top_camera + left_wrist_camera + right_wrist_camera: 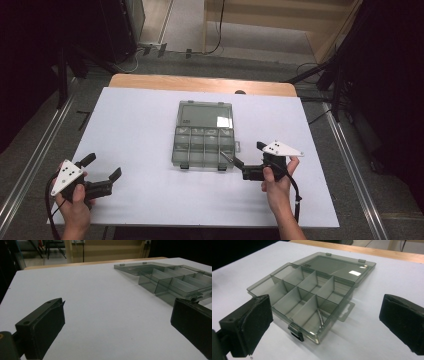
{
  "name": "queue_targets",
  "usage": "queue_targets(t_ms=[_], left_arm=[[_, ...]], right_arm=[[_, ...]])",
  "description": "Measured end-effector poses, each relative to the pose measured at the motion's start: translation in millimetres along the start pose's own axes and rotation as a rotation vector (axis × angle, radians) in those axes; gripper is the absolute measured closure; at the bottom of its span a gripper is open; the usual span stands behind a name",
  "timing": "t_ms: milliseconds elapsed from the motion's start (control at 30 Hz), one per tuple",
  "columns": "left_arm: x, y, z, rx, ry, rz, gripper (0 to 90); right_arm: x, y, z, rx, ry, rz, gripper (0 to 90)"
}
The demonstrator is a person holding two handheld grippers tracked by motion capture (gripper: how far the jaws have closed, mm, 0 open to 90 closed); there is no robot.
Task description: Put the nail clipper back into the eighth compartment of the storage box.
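My right tongs [239,156] stood wide apart with nothing between them, just beside the near right corner of the clear box [204,134] on the white counter [135,125]. A thin metal pin [320,316], maybe a drill bit, lay inside the box, in the near right pocket. It looked like I had just let it drop there, so the step in hand was to pull my right tongs away. To do that well, I thought I should lift them a little and slide them straight back, so they would not bump the box wall or the small black latch [296,334] at its front edge. I should keep the tongs spread until they were away from the box. My left tongs [103,172] were also spread apart and empty, resting low over the counter, well apart from the box on its left side. The pin lay flat along the pocket's long way, with one end leaning near the front wall and the other end pointing toward the open lid [207,114] at the back. The lid lay flat on the counter behind the pockets.
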State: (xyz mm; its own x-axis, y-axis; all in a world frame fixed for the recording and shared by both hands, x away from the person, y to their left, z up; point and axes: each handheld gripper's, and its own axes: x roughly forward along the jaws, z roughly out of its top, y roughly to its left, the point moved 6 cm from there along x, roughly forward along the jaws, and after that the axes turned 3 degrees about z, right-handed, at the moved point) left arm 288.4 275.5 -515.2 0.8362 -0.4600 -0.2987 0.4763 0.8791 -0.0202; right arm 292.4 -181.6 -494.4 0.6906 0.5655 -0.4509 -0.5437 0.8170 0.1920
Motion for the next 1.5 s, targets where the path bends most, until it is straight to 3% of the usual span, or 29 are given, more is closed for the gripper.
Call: queue_targets(t_ms=[400,633,833,1500], left_arm=[[-0.3,-0.3,-0.1,0.002,-0.001,0.002,0.0],[-0.6,-0.6,-0.1,0.001,-0.001,0.002,0.0],[-0.5,-0.6,-0.1,0.002,-0.001,0.003,0.0],[-0.2,-0.8,-0.1,0.006,-0.002,0.004,0.0]], right_arm=[[-19.4,-13.5,-8.9,0.001,-0.028,-0.015,0.0],[-32.5,-24.2,-18.2,0.027,-0.035,-0.022,0.0],[-45.1,-29.5,-23.4,0.016,-0.046,-0.037,0.0],[-94.4,-65.3,-54.5,0.040,-0.081,-0.116,0.0]])
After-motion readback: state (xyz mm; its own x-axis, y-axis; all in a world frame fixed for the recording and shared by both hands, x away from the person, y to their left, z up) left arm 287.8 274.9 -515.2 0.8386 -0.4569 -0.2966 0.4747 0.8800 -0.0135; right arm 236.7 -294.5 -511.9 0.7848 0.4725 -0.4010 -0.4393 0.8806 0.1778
